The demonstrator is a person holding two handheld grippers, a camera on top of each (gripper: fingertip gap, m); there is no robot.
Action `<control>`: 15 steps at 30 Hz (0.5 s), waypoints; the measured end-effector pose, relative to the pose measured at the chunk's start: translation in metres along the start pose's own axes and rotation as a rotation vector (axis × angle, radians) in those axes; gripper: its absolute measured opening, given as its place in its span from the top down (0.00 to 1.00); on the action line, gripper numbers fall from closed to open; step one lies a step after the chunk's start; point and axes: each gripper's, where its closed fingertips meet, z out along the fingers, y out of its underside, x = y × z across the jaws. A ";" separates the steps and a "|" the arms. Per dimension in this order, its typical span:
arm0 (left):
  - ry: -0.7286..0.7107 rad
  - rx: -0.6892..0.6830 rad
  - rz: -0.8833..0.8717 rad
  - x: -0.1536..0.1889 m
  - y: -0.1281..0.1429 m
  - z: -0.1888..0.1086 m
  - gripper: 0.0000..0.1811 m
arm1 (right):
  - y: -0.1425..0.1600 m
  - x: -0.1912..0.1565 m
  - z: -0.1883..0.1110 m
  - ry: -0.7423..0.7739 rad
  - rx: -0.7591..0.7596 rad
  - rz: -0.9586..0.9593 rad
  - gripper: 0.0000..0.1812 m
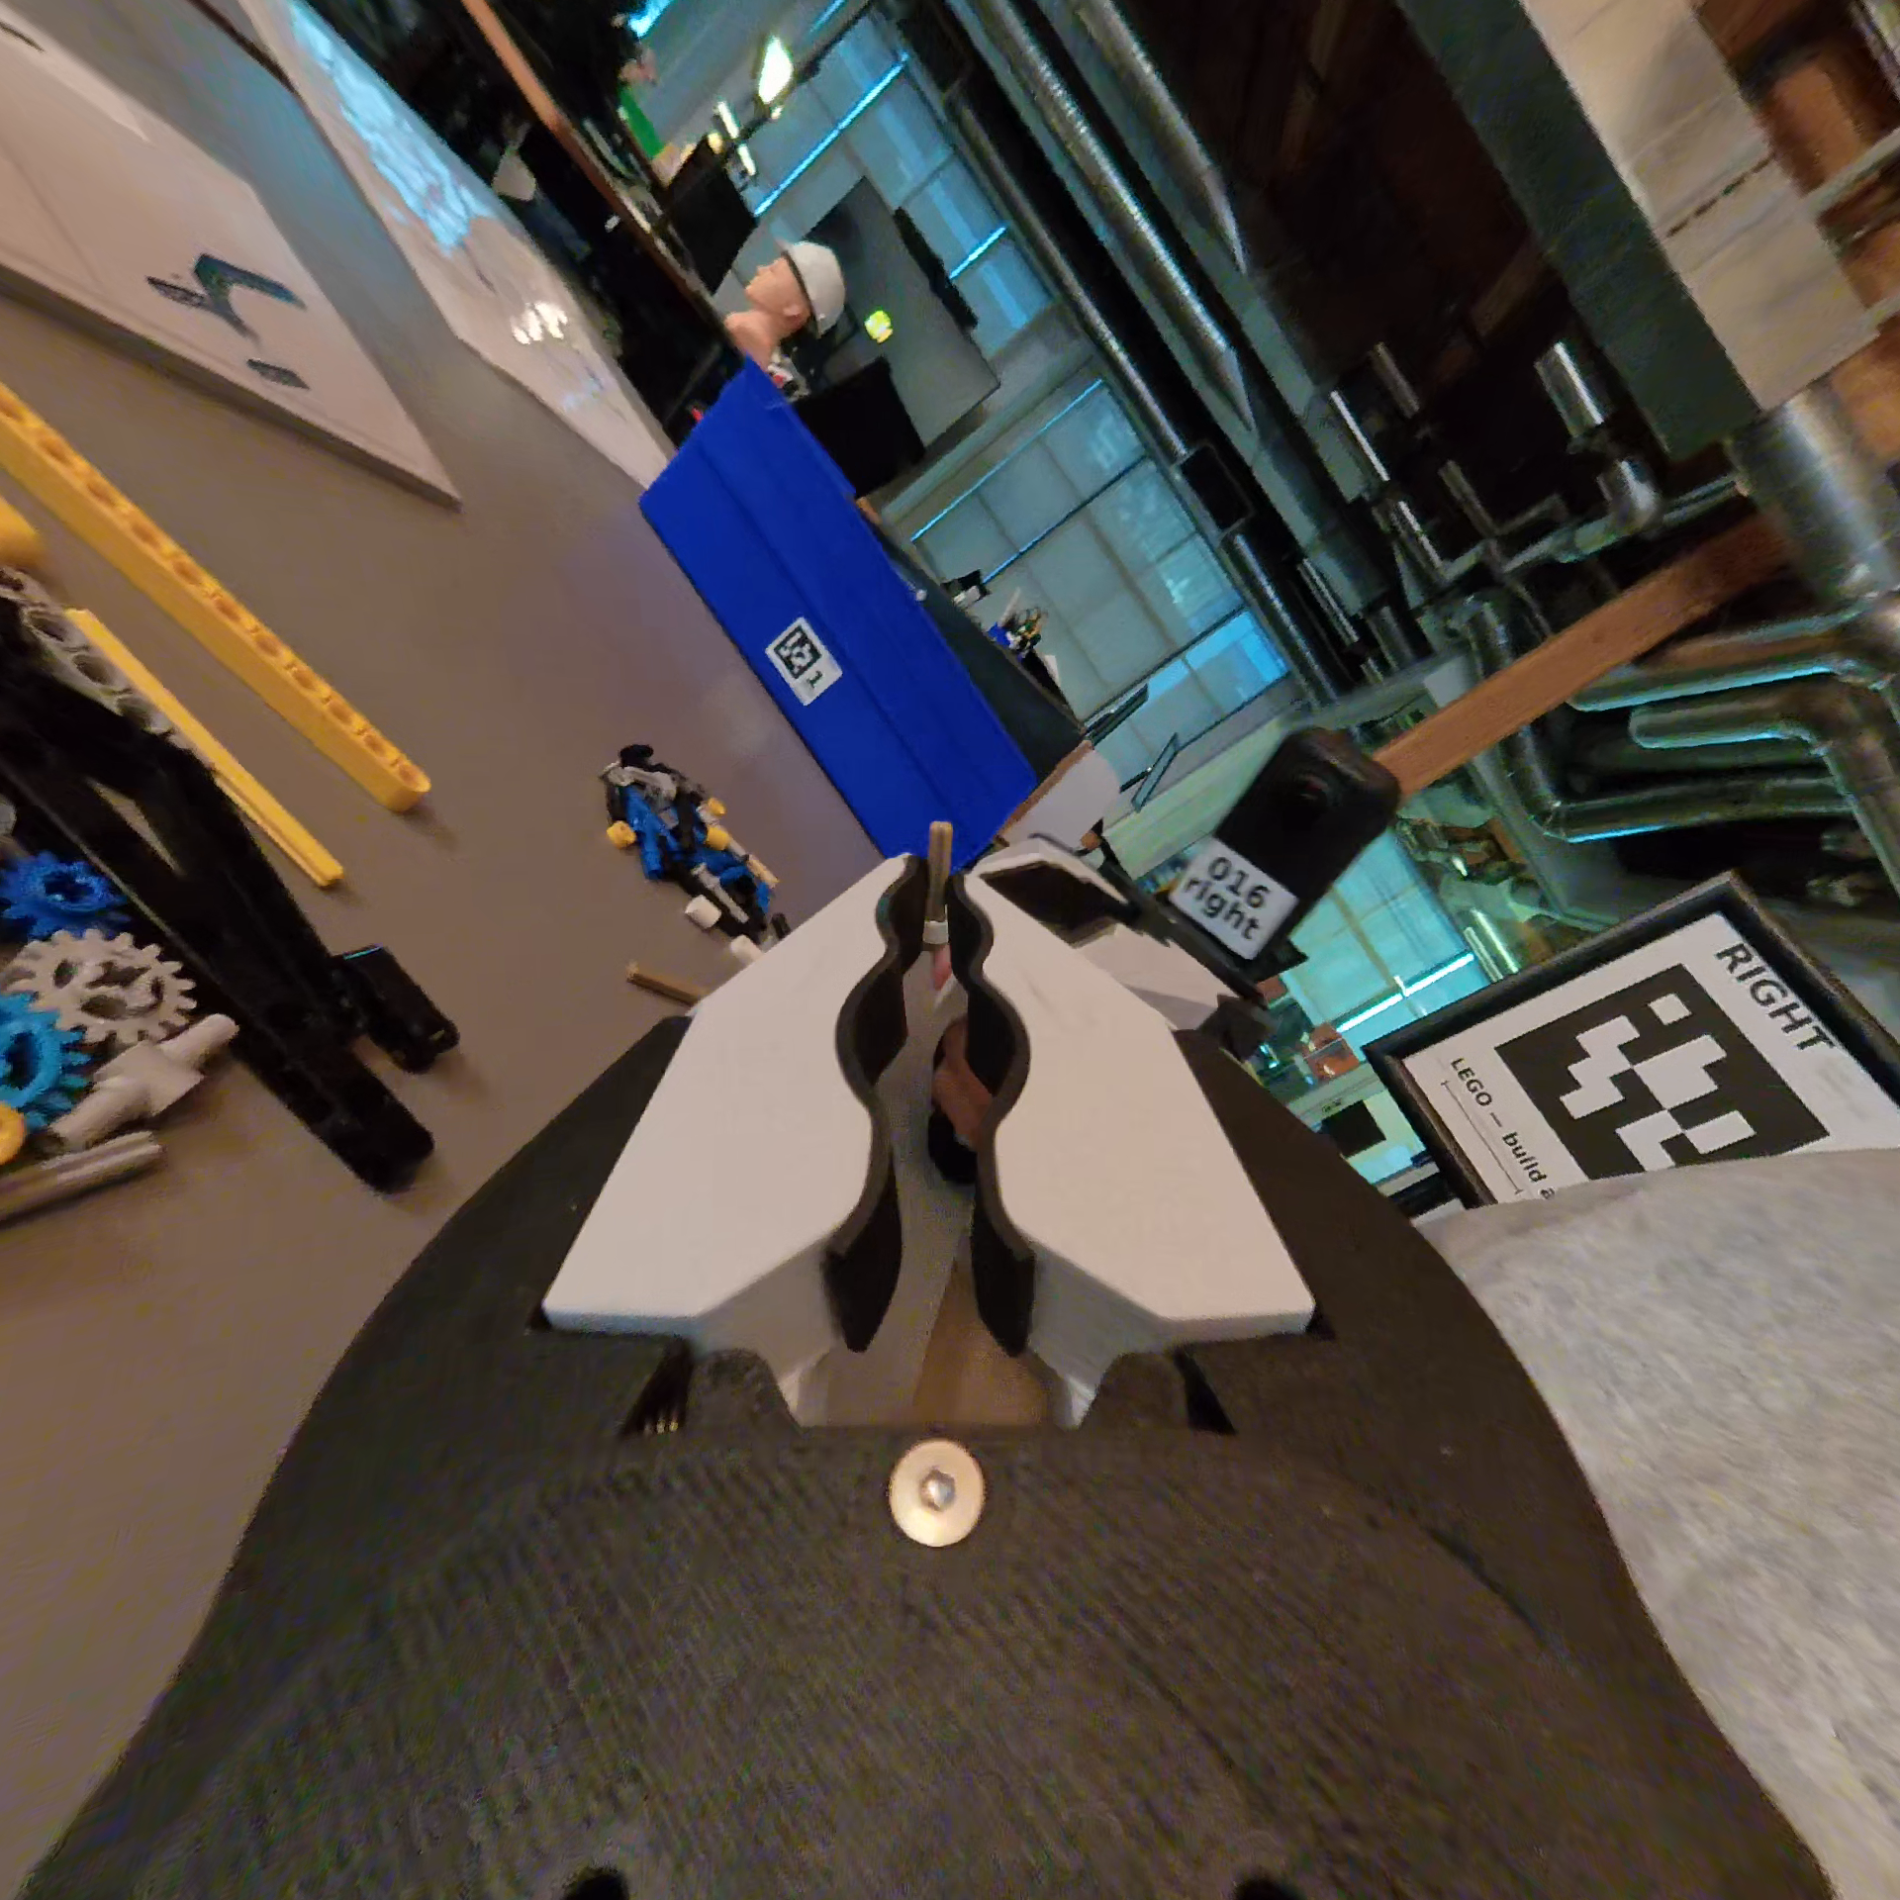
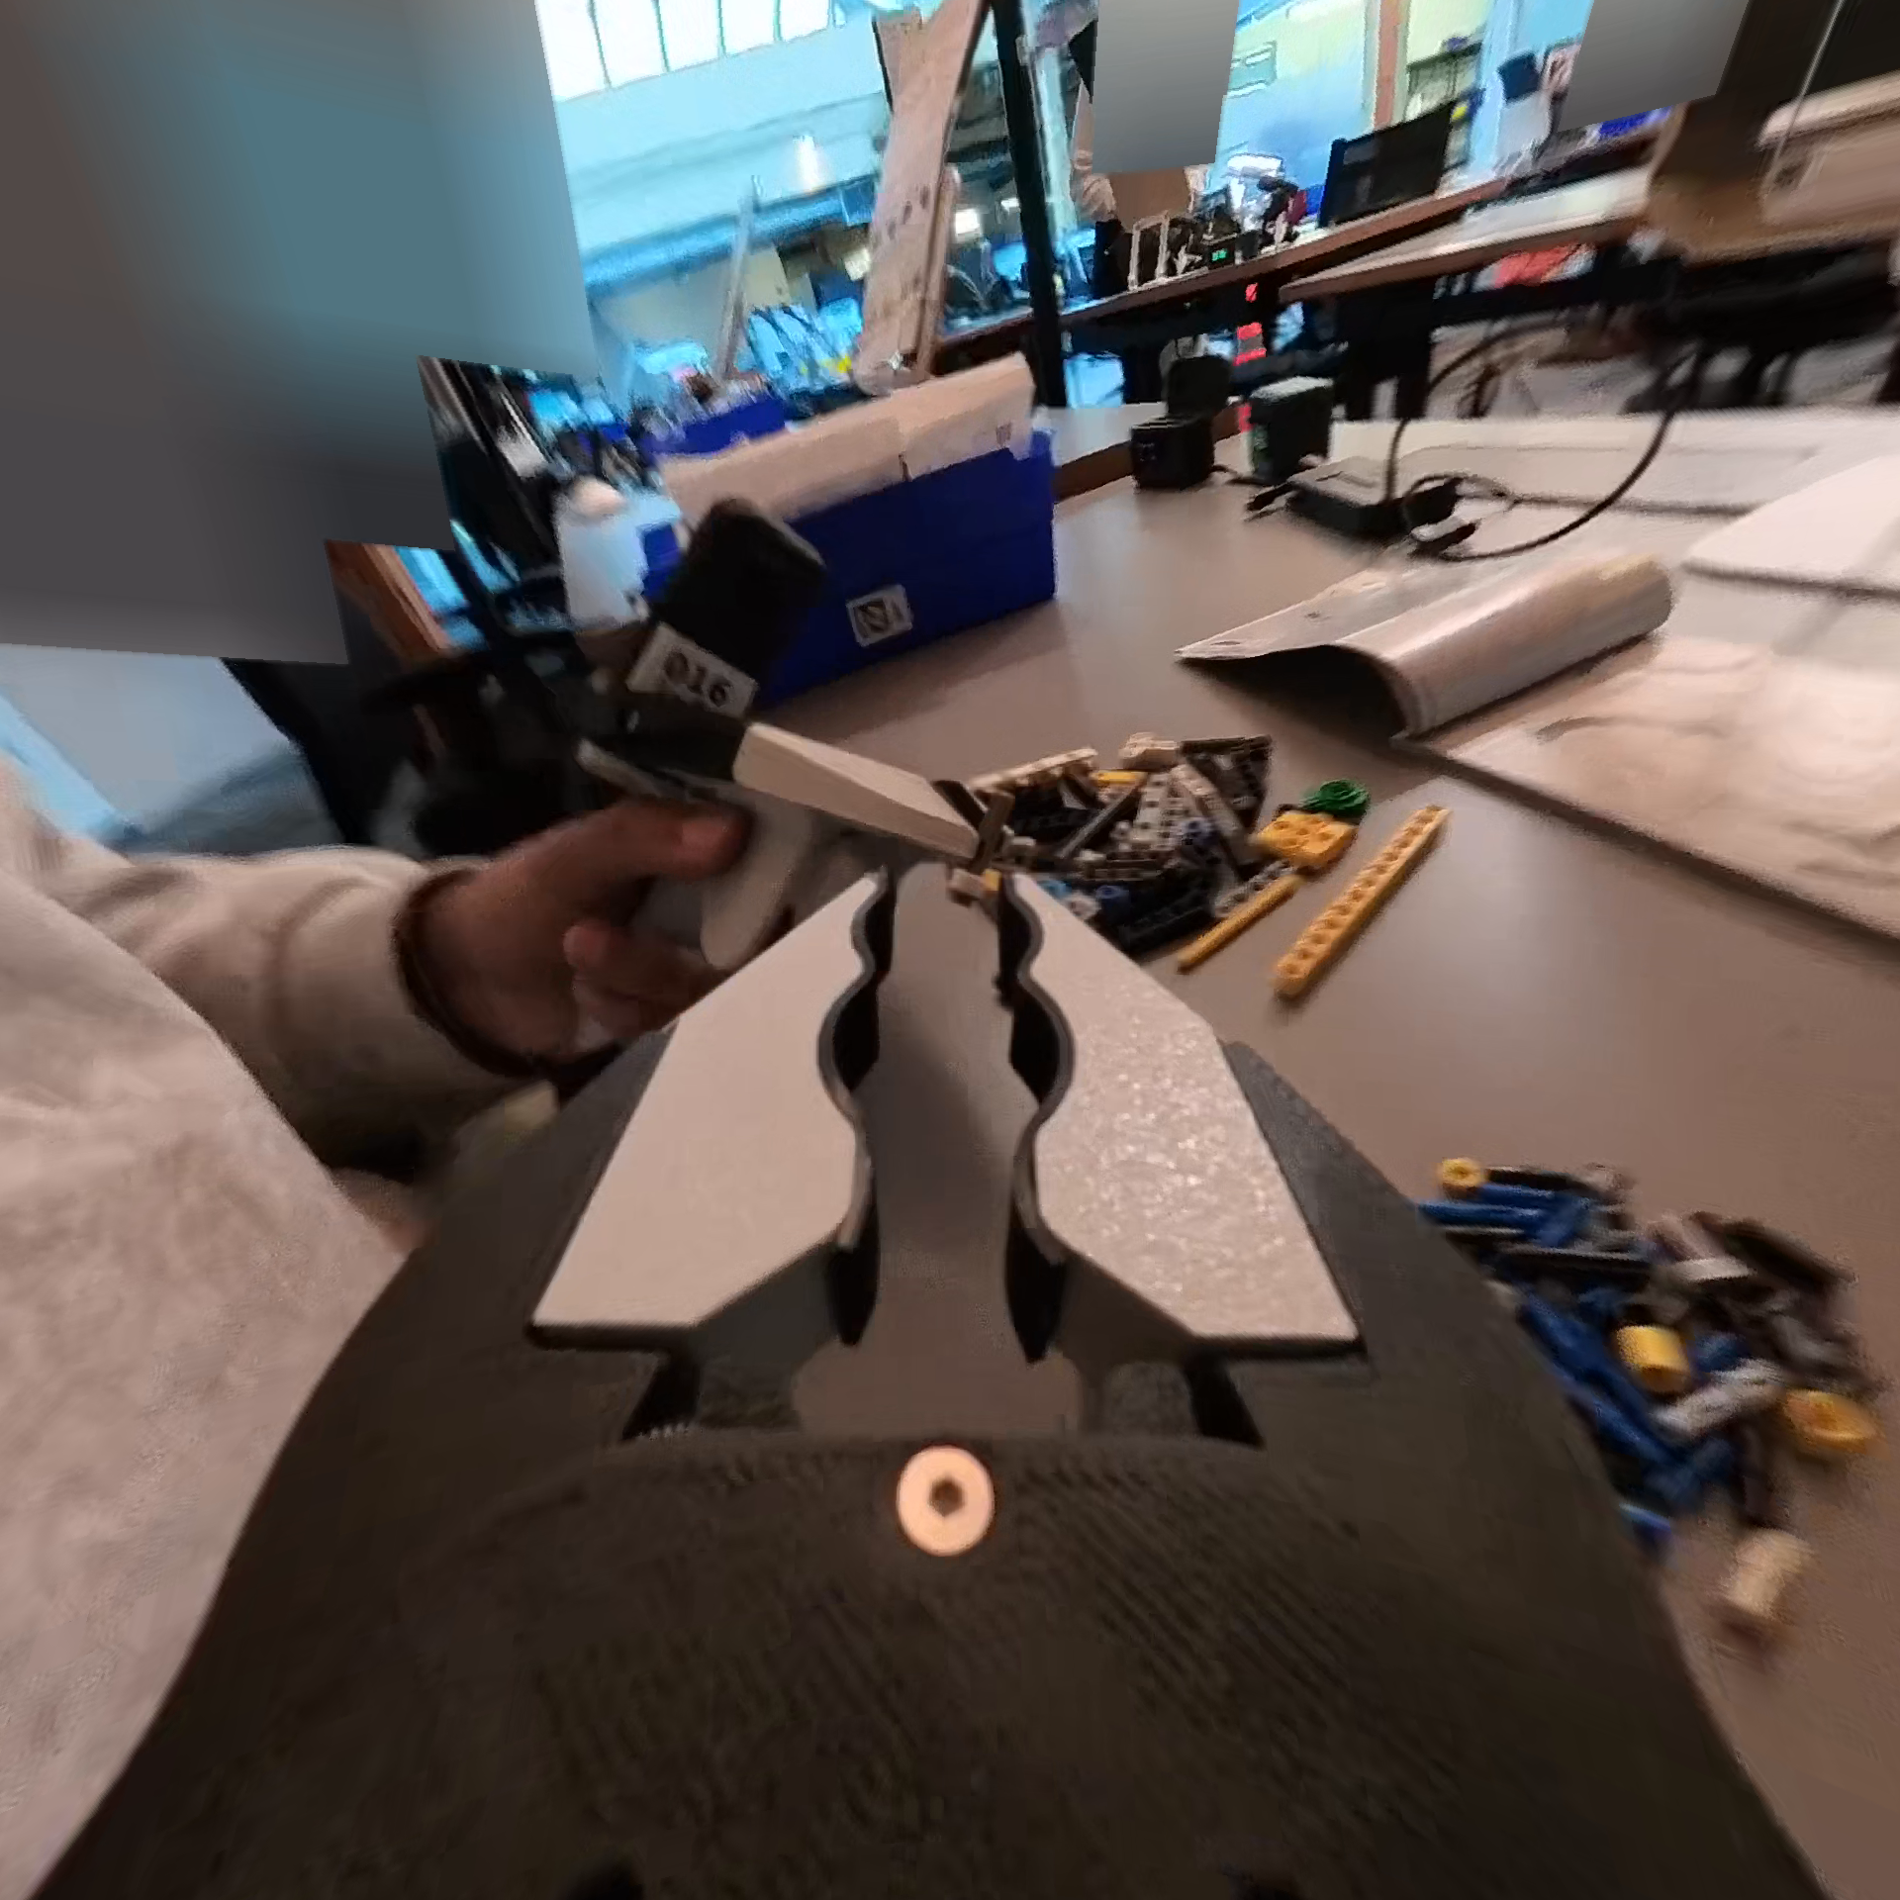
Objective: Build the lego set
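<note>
My left gripper [image 1: 938,905] is shut on a thin tan axle [image 1: 938,869] that sticks out past its tips and carries a small white piece. In the right wrist view the left gripper [image 2: 966,828] is held in a hand above the table, and the axle [image 2: 989,823] hangs at its tip. My right gripper [image 2: 948,892] is open and empty, with its jaws on either side just below the axle's lower end. A pile of black and grey Lego parts [image 2: 1131,833] lies right behind.
A long yellow beam [image 2: 1357,900], a yellow axle [image 2: 1234,920], a yellow plate [image 2: 1301,838] and a green piece [image 2: 1337,797] lie by the pile. A blue parts pile [image 2: 1645,1326] sits at right. Gears [image 1: 93,987], a black frame [image 1: 206,874], a blue bin [image 1: 823,627] and a booklet [image 2: 1439,637] are on the table. My left and right fingertips are right by each other. The yellow plate [image 2: 1301,838] is about equally far from each gripper, around 15 centimetres.
</note>
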 end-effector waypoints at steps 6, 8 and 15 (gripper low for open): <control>-0.047 -0.099 -0.016 -0.011 0.011 0.000 0.99 | 0.018 0.013 -0.004 0.231 -0.176 -0.593 0.91; -0.052 -0.132 -0.011 -0.012 0.016 0.001 0.99 | 0.024 0.010 -0.001 0.252 -0.215 -0.729 0.91; -0.088 -0.195 0.039 -0.015 0.025 0.002 0.99 | 0.037 0.008 0.005 0.281 -0.298 -0.901 0.96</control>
